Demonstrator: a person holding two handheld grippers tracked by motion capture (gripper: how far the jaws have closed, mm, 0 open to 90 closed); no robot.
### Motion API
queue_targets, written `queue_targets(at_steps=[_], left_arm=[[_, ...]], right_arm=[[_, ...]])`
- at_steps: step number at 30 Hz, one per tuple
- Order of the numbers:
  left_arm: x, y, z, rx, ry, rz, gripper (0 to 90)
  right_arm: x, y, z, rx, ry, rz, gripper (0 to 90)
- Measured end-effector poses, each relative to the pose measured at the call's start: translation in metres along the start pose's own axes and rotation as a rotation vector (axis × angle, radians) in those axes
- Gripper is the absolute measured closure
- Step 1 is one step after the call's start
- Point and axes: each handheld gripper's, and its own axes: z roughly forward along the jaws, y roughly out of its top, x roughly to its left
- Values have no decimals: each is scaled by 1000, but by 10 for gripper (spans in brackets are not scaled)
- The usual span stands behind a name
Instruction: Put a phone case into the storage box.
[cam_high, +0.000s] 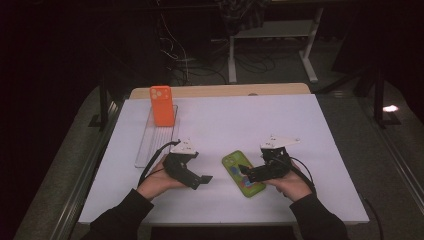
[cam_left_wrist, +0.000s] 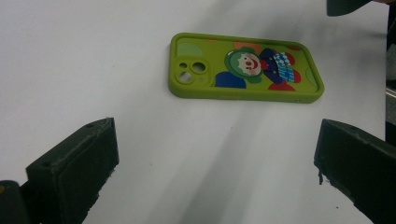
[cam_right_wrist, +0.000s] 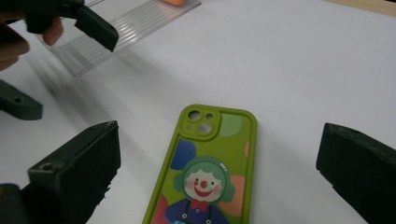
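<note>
Your forearms come in nearest the camera, each hand carrying a hand-held gripper over the white counter (cam_high: 300, 130).

Start on the left: your left hand-held gripper (cam_high: 200, 180) has its jaws spread wide with nothing between them. It hovers short of the green phone case (cam_high: 242, 173), which lies flat on the counter just ahead of its jaws and a little to their right. Beyond it, well up the counter, a clear ribbed tray (cam_high: 152, 142) carries an orange phone case (cam_high: 162, 105) standing upright at its far end.

Move right: your right hand-held gripper (cam_high: 245, 171) is also wide open and empty. In the right gripper view the green phone case (cam_right_wrist: 205, 172) sits between and just ahead of its jaws, camera cutout away from you, clown picture facing up.

You look to be at the approach step, lining up for a grasp on the green phone case, likely to stand it in the clear ribbed tray beside the orange phone case. Next, bring the right jaws down to straddle the long edges, then close gently; the case lies flat, so you may need the left hand-held gripper to steady or tip one edge.
</note>
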Motion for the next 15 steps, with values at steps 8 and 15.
queue_targets(at_steps=[8,15], left_arm=[[0,0,0,6,-2,3,0],[-1,0,1,11,-3,-6,0]], right_arm=[[-1,1,4,32,-36,25,0],[1,-1,9,88,-52,17,0]])
